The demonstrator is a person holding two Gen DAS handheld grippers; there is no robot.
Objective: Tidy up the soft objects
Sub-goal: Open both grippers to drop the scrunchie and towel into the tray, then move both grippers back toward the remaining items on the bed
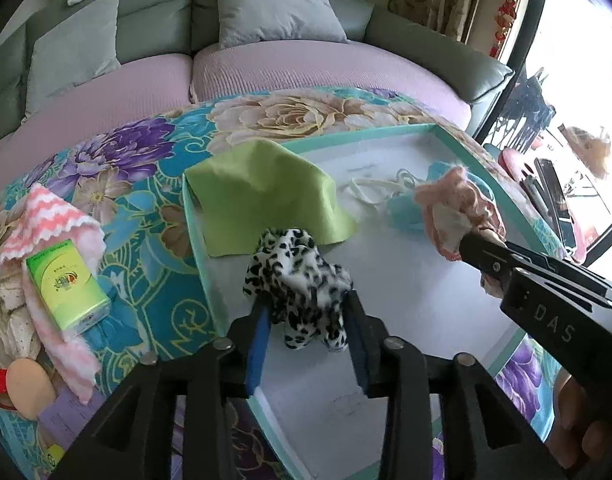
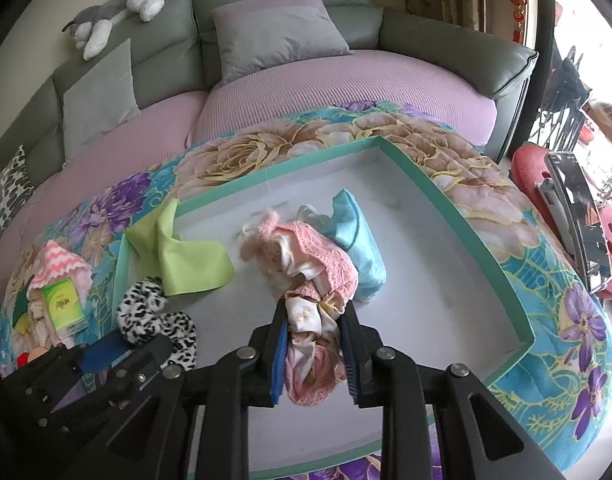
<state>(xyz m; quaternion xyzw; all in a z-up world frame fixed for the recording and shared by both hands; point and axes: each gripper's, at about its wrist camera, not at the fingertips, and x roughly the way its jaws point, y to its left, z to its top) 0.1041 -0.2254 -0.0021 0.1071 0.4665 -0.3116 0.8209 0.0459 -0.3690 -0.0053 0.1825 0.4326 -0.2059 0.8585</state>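
While both point steeply down into the tray (image 1: pixel 446 128), each gripper loosely straddles its cloth.

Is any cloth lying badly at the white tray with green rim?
Yes: the lime-green square cloth hangs over the tray's teal rim at the left corner, half inside and half on the floral blanket, not flat.

Ahead of my left fingers (image 1: pixel 356 312) the tray (image 1: pixel 194 236) floor is blocked by the green cloth (image 1: pixel 262 196), draped over the near-left rim. To their right I see bare white floor, open up to the right gripper (image 1: pixel 482 240). Beyond my right fingers (image 2: pixel 348 320) the blue pouch (image 2: pixel 358 240) sits in the way; the tray's far corner and right side stand clear.
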